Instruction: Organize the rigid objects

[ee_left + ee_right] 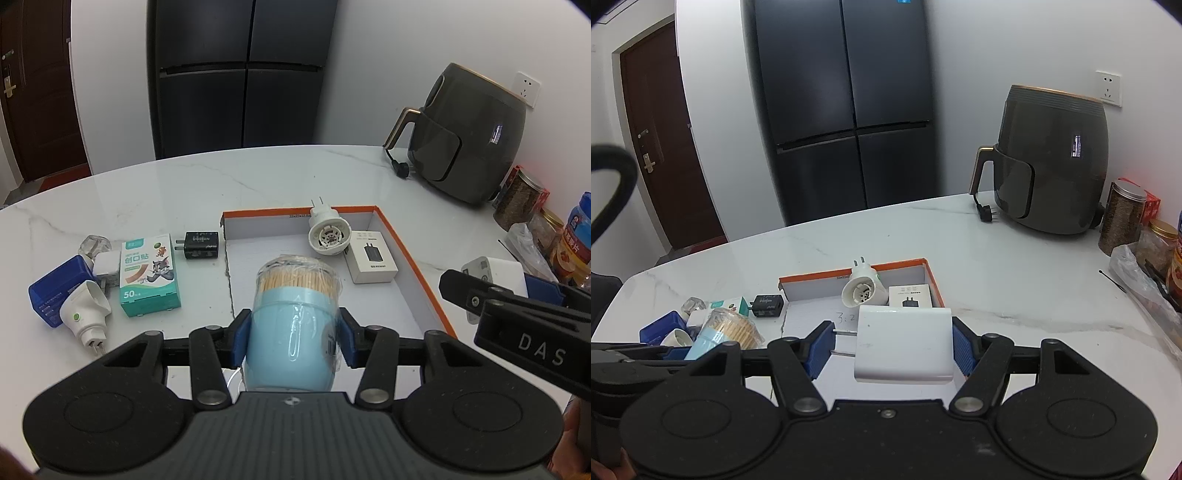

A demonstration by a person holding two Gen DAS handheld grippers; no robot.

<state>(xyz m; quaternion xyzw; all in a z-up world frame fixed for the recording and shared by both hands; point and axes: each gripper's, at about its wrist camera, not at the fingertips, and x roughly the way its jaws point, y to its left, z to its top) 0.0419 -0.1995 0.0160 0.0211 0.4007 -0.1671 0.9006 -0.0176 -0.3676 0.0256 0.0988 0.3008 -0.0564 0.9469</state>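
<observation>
My left gripper [292, 338] is shut on a light blue toothpick jar [293, 321], wrapped in clear film, held above the near left part of the orange-rimmed box [421, 258]. My right gripper [891, 349] is shut on a white charger [905, 343]; its two prongs touch the left pad. It hangs over the box's near side [932, 282]. Inside the box lie a round white plug adapter [328, 230] and a small white charger carton [372, 255]. The jar [720, 332] also shows at the left of the right wrist view.
Left of the box on the marble table [147, 192] lie a black charger [201, 244], a plaster box [149, 275], a blue case [55, 288], and white plugs [86, 310]. A dark air fryer [469, 136] and food jars [524, 199] stand at the right.
</observation>
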